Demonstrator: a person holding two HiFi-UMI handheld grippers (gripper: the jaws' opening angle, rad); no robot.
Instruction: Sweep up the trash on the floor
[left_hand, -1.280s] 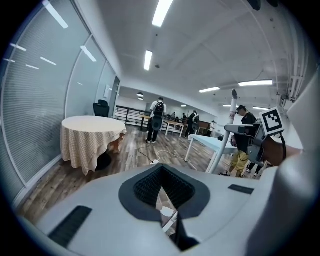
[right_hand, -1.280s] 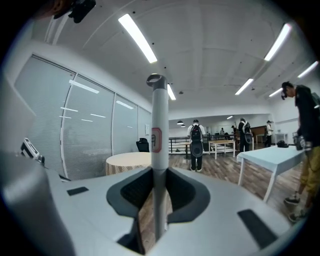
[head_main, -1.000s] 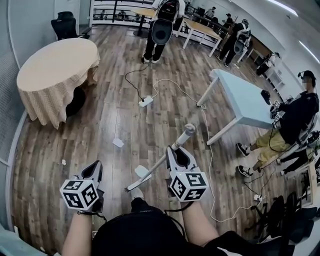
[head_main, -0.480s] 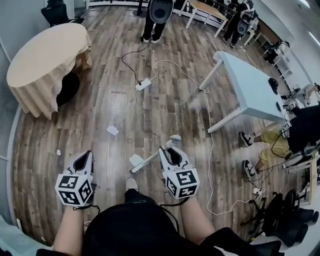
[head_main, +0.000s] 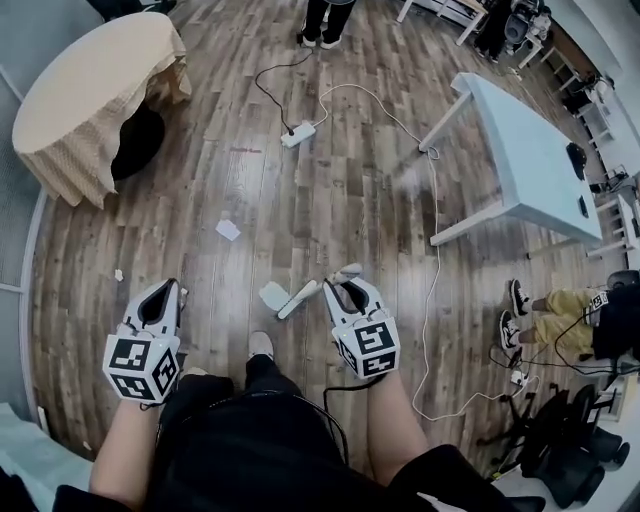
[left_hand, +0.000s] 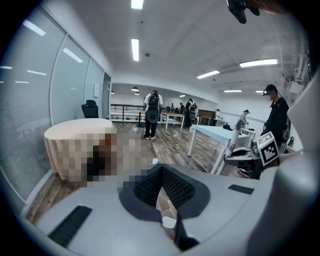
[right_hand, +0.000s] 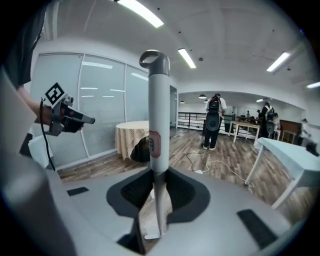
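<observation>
1. the right gripper (right_hand: 159, 172) has its jaws clamped on a smooth, round white pole (right_hand: 158, 125). the pole rises between dark ribbed pads, carries a red-outlined label and ends in a grey loop.
2. the left gripper (left_hand: 162, 171) has its jaws brought together at the tips with nothing held. its pads are dark and grid-textured, set in a matte grey shell.
3. in the head view both grippers sit low, one on each side of the person's dark-clothed body. the pole slants from the right one down and left to the floor (head_main: 330, 200) of streaky wood planks.
4. a flat white sheet (head_main: 272, 295) lies just beside the pole's lower end; i cannot tell whether they are joined.
5. a crumpled white paper (head_main: 228, 229) lies further out on the planks, apart from the pole. a tiny white scrap (head_main: 118, 274) lies near the left gripper.
6. beyond are a round table (head_main: 85, 100) draped in beige cloth, a pale blue rectangular table (head_main: 520, 150) and a white power strip (head_main: 297, 133) with thin cables.
</observation>
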